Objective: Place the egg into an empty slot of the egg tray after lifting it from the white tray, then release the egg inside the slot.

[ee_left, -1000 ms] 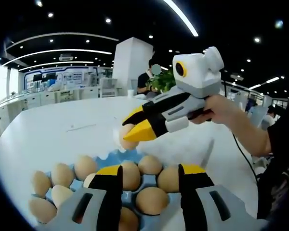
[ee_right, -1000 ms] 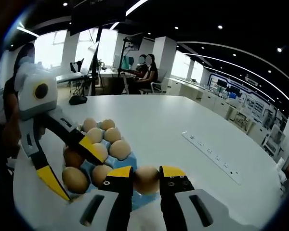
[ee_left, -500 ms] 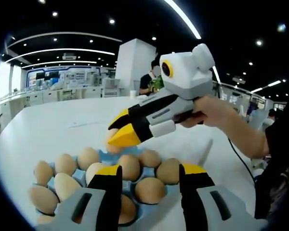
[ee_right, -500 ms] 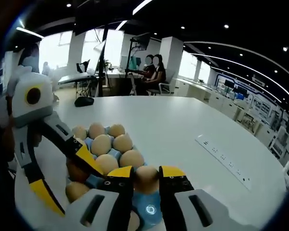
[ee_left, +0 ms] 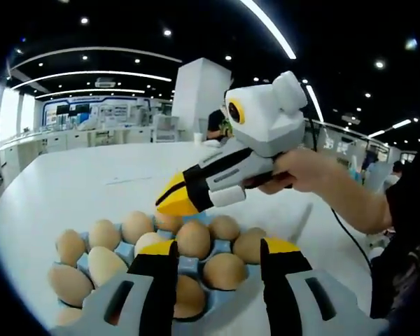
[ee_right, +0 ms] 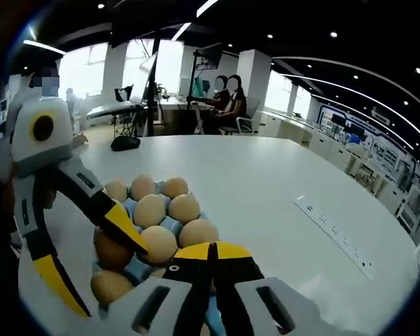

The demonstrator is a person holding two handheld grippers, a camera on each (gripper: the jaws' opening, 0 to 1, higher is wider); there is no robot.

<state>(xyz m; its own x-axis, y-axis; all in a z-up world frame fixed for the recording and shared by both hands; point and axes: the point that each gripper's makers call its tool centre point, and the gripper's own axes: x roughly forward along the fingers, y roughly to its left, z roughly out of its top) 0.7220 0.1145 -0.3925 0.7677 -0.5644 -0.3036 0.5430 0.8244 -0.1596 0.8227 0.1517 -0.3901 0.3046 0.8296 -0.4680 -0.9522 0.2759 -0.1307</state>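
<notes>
Right tool [ee_right: 211, 253] jaws pressed together with no egg visible between them, hanging right above the egg tray [ee_right: 169, 225]. Left tool [ee_left: 217, 260] spread wide, tray straight ahead below its jaws

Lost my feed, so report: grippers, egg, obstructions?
Right gripper shut, holding nothing, over egg tray. Left gripper open, empty, above tray. Eggs seated in slots.

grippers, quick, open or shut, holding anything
Left gripper: open, holding nothing, above the egg tray.
Right gripper: shut, no egg visible between its tips.
</notes>
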